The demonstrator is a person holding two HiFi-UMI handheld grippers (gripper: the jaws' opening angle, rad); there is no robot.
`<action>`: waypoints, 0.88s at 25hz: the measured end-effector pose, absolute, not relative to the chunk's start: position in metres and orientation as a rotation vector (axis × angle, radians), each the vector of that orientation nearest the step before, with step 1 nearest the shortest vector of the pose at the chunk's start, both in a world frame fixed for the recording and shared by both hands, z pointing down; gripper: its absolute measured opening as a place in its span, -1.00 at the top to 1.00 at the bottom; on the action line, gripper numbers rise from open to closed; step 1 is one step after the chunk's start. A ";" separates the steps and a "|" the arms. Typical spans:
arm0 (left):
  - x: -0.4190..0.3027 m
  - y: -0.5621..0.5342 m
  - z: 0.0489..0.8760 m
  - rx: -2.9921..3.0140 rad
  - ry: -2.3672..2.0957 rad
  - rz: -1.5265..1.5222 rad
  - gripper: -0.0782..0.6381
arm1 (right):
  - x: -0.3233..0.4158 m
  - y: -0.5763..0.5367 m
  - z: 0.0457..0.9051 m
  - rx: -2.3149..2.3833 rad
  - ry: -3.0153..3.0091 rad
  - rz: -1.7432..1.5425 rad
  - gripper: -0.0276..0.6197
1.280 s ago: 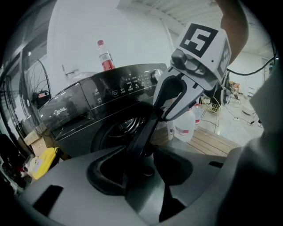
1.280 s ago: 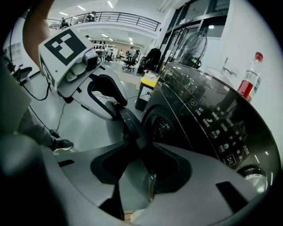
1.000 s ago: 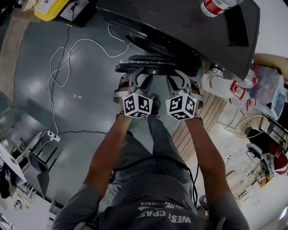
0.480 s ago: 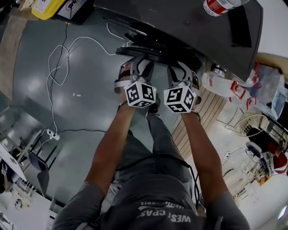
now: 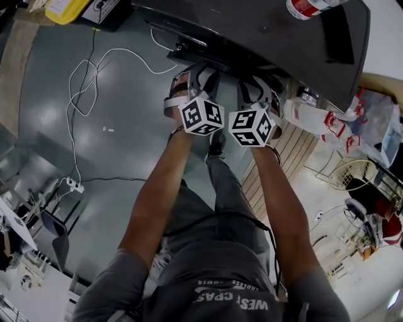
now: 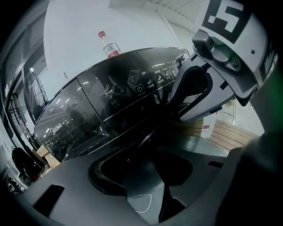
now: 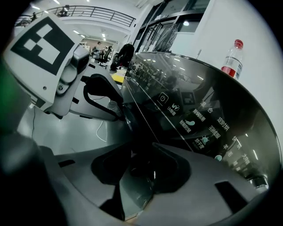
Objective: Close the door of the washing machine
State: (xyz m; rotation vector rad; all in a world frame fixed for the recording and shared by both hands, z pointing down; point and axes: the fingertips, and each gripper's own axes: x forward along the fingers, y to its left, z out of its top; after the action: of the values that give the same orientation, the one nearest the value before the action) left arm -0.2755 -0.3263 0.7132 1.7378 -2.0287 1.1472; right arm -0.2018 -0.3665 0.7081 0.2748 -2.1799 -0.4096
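Door (image 5: 195, 55) swung nearly flush against the washer (image 5: 264, 31) under a two-handed push. The left claw (image 5: 192, 77) was narrowing with nothing between its jaws, and the right claw (image 5: 257, 85) stood part-open and empty. Closing looked almost complete.

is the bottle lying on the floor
No, the bottle stands upright on top of the washing machine.

one washing machine (image 5: 252, 28) sits just ahead of the right gripper (image 5: 255, 85), one bottle (image 5: 308, 7) beyond it, one white cable (image 5: 129, 50) to its left.
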 end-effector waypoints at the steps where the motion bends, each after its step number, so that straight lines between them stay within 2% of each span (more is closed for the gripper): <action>1: -0.276 -0.328 0.714 1.734 -2.029 1.149 0.24 | -0.202 -0.368 0.709 0.283 -2.177 -0.407 0.41; 8: -0.279 -0.332 0.717 1.730 -2.005 1.166 0.24 | -0.205 -0.372 0.713 0.314 -2.154 -0.352 0.39; 13: -0.275 -0.323 0.713 1.813 -1.896 1.255 0.33 | -0.199 -0.378 0.712 0.277 -2.122 -0.312 0.43; 18: -0.300 -0.287 0.667 1.882 -1.883 1.351 0.39 | -0.205 -0.378 0.656 0.320 -2.194 -0.317 0.48; 22: -0.330 -0.233 0.614 1.895 -1.929 1.299 0.44 | -0.215 -0.350 0.599 0.333 -2.292 -0.279 0.62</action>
State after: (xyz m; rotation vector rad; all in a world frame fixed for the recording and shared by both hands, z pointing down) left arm -0.3298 -0.2332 0.6138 1.8949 -1.9287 1.2985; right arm -0.2154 -0.3501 0.5993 0.3328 -2.2923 -0.2789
